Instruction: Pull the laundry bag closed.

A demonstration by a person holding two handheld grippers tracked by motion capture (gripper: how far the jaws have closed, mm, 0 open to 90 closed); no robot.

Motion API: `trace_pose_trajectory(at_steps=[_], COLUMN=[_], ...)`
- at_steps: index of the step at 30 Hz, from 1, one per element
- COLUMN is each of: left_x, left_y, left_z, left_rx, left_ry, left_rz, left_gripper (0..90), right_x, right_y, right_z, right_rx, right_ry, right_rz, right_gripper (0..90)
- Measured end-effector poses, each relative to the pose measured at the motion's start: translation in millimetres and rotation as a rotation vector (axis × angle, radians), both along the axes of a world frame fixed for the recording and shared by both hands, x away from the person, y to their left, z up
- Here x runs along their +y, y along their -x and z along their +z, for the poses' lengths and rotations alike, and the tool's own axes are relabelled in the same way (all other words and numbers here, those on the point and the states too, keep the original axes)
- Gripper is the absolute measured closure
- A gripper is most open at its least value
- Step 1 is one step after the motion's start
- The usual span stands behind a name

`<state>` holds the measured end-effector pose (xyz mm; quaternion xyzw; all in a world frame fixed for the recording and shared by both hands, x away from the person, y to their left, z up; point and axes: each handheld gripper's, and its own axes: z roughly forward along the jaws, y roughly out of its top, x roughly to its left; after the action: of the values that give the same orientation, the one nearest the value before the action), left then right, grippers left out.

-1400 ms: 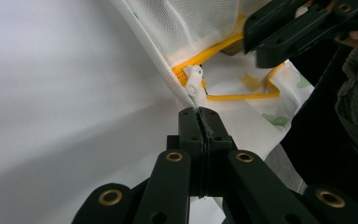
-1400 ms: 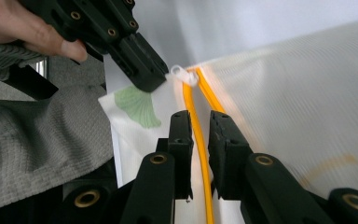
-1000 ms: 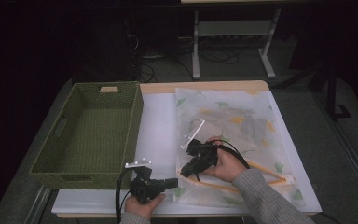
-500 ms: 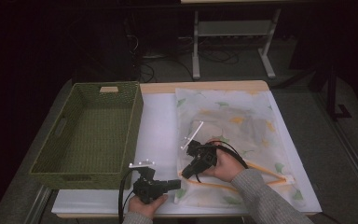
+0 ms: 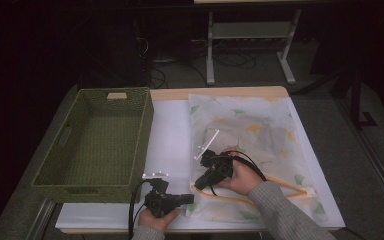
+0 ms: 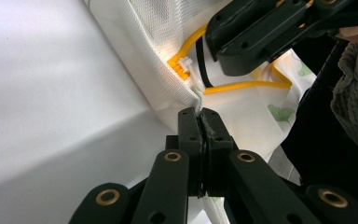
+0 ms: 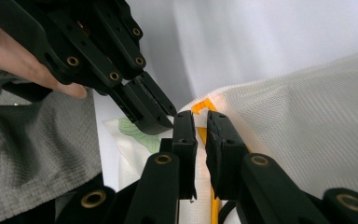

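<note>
The white mesh bag, leaf-printed with a yellow zip, lies flat; left tool pinches its corner, right tool grips the zip edge.

Dark room, grey floor, white metal stand behind.

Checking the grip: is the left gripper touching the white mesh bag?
Touching: in the left gripper view, the left gripper has its jaws shut on the white mesh bag's edge.

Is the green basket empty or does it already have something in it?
Empty. The high view looks straight into the green basket and shows only its bare woven floor; the mesh bag lies outside it on the table.
</note>
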<state>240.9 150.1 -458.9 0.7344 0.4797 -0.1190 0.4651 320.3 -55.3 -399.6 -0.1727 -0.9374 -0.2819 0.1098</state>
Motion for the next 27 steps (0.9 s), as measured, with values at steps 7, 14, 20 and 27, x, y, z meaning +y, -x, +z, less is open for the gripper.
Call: trace_pose_trajectory(at_steps=[7,14,20,27], left_x=[-3.7,-3.3,-2.4,-1.0], left_y=[2.0,2.7,4.0,4.9], left_z=[5.6,10.6,10.9,10.8], left_rx=[-0.033,-0.061,-0.069,-0.068], left_ry=[0.019,0.021,0.015,0.018], left_rz=[0.006,0.002,-0.006,0.004], left_gripper=[88.2,88.3,88.2,88.2], right_x=[1.1,1.2,2.9,-2.4], right_y=[1.4,-2.5,-2.7,-3.7], right_z=[-0.5,-2.7,-4.1,0.0], right_rx=[0.016,0.05,0.042,0.025], right_ry=[0.005,-0.022,-0.027,-0.039], right_rz=[-0.004,0.0,-0.002,-0.021], right_gripper=[76.2,73.1,76.5,83.9])
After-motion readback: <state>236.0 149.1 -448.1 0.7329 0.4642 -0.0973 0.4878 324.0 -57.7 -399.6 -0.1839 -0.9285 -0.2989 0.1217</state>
